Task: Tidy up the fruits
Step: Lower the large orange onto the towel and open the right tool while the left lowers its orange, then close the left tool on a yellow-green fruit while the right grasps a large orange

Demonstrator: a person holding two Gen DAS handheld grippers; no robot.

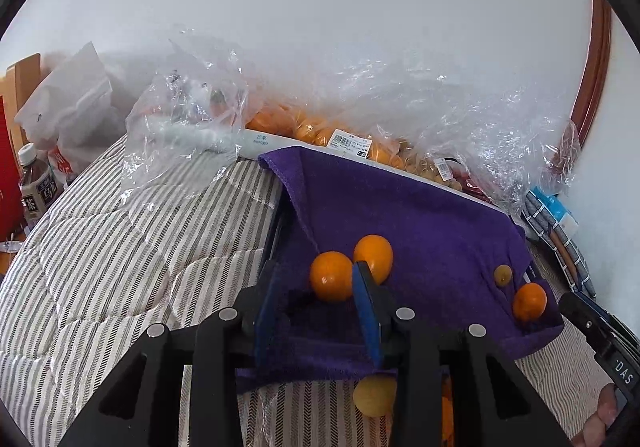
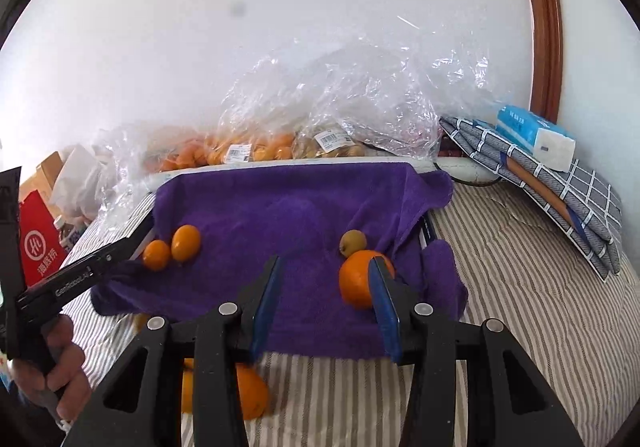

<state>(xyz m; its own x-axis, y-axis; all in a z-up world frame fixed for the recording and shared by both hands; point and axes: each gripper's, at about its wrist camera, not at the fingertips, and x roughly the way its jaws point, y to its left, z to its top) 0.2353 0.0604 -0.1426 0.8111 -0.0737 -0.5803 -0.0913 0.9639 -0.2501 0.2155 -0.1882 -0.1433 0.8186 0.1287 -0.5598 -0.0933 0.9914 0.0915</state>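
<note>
A purple towel (image 1: 420, 207) (image 2: 280, 215) lies on a striped quilt. In the left wrist view two oranges (image 1: 331, 276) (image 1: 374, 257) sit side by side on it just beyond my open left gripper (image 1: 316, 271). A small yellow-green fruit (image 1: 503, 274) and another orange (image 1: 529, 302) lie at the towel's right. In the right wrist view my right gripper (image 2: 326, 265) is open and empty, with that orange (image 2: 358, 283) against its right finger and the small fruit (image 2: 353, 242) behind. The two oranges (image 2: 157, 255) (image 2: 186, 243) lie left, by the left gripper.
Clear plastic bags of oranges (image 1: 320, 131) (image 2: 248, 147) line the wall behind the towel. Loose fruit lies on the quilt under my grippers (image 1: 374, 395) (image 2: 250, 391). Folded checked cloth with a tissue pack (image 2: 536, 135) sits at the right. A bottle (image 1: 36, 183) and a red bag (image 2: 38, 243) stand at the left.
</note>
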